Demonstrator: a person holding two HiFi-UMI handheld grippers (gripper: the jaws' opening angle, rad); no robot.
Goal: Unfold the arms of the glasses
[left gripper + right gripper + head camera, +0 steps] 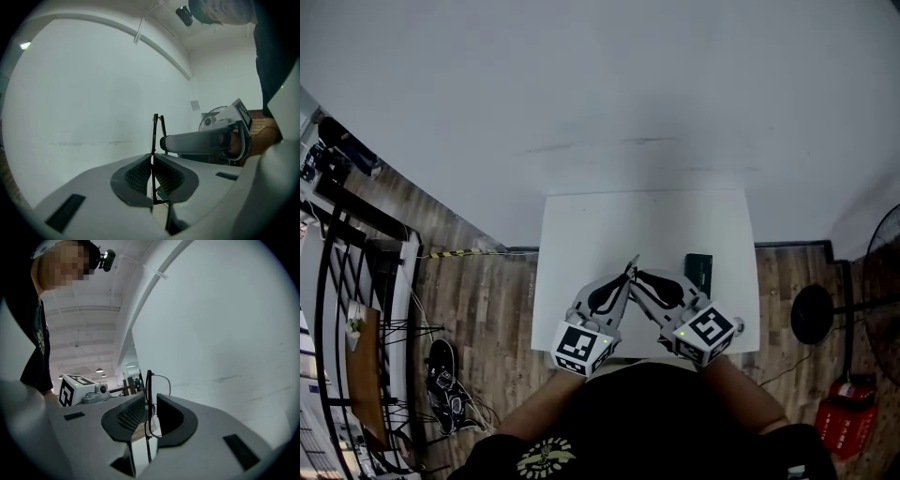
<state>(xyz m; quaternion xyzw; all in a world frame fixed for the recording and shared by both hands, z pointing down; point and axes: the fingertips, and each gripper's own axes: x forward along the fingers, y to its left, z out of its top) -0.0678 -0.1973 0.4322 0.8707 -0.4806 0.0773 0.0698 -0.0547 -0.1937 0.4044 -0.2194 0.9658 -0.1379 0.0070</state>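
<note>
Thin black-framed glasses [630, 269] hang above the white table [581, 225], held between the tips of both grippers. My left gripper [622, 282] comes in from the lower left, my right gripper [640, 280] from the lower right, and their tips almost meet. In the left gripper view the glasses [155, 136] stand edge-on, upright, with the left gripper [152, 163] shut on them; the right gripper's finger [197, 141] reaches in from the right. In the right gripper view the glasses [149, 386] sit in the narrow gap of the right gripper [150, 405], a wire rim curving off to the right.
A dark green case [698, 271] lies on the table just right of the grippers. On the wooden floor are a black fan [874, 272] and a red object [839, 414] to the right, and shoes [445, 377] and a metal rack [356, 309] to the left.
</note>
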